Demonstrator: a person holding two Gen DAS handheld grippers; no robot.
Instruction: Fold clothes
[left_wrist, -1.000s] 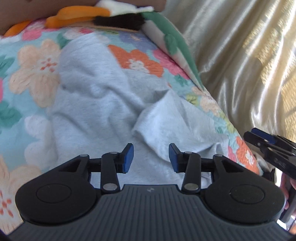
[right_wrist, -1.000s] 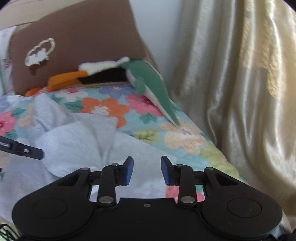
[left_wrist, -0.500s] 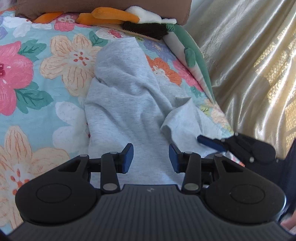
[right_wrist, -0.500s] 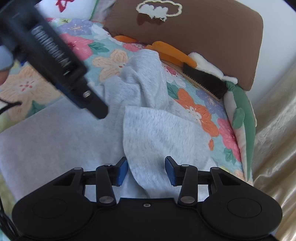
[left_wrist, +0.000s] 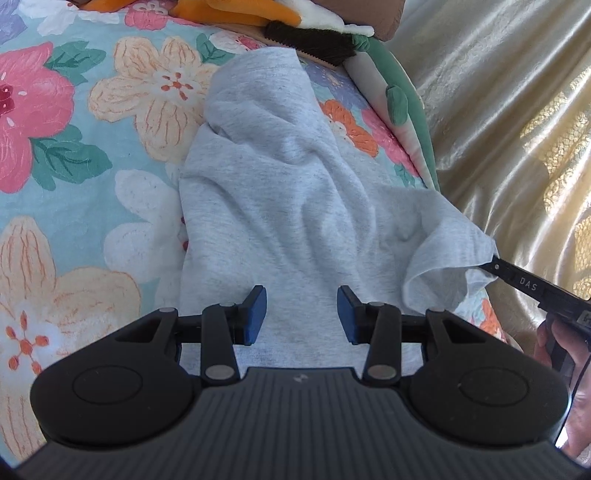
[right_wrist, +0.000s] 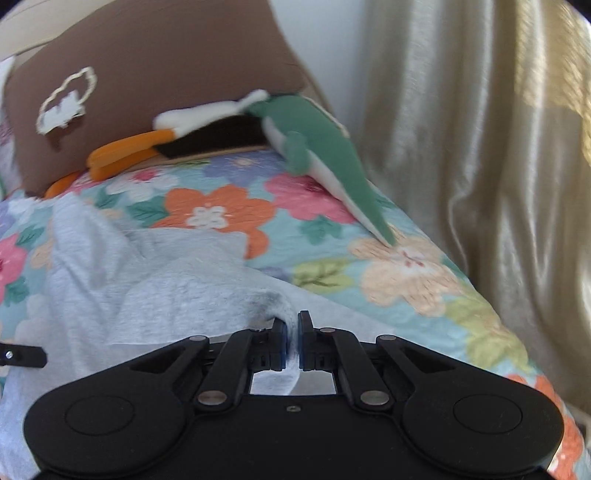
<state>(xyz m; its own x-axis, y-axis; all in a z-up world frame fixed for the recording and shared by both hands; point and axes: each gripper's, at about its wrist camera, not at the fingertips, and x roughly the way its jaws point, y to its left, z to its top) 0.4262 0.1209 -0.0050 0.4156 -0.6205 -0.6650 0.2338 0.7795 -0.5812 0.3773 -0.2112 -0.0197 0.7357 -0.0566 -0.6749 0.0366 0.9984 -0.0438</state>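
A light grey garment (left_wrist: 295, 192) lies rumpled on a floral bedspread (left_wrist: 74, 155), one narrow end reaching toward the pillow. My left gripper (left_wrist: 297, 314) is open and empty, hovering over the garment's near part. My right gripper (right_wrist: 291, 338) is shut on a fold of the grey garment (right_wrist: 177, 295) at its right edge. In the left wrist view the right gripper (left_wrist: 496, 266) holds that corner lifted off the bed at the right.
A brown pillow (right_wrist: 166, 74) and a green, white and orange plush toy (right_wrist: 306, 147) lie at the head of the bed. A gold curtain (right_wrist: 480, 147) hangs close along the bed's right side (left_wrist: 517, 110).
My right gripper has closed on the garment's right corner and pulled it up and out to the right. My left gripper stays open and has moved slightly forward over the garment.
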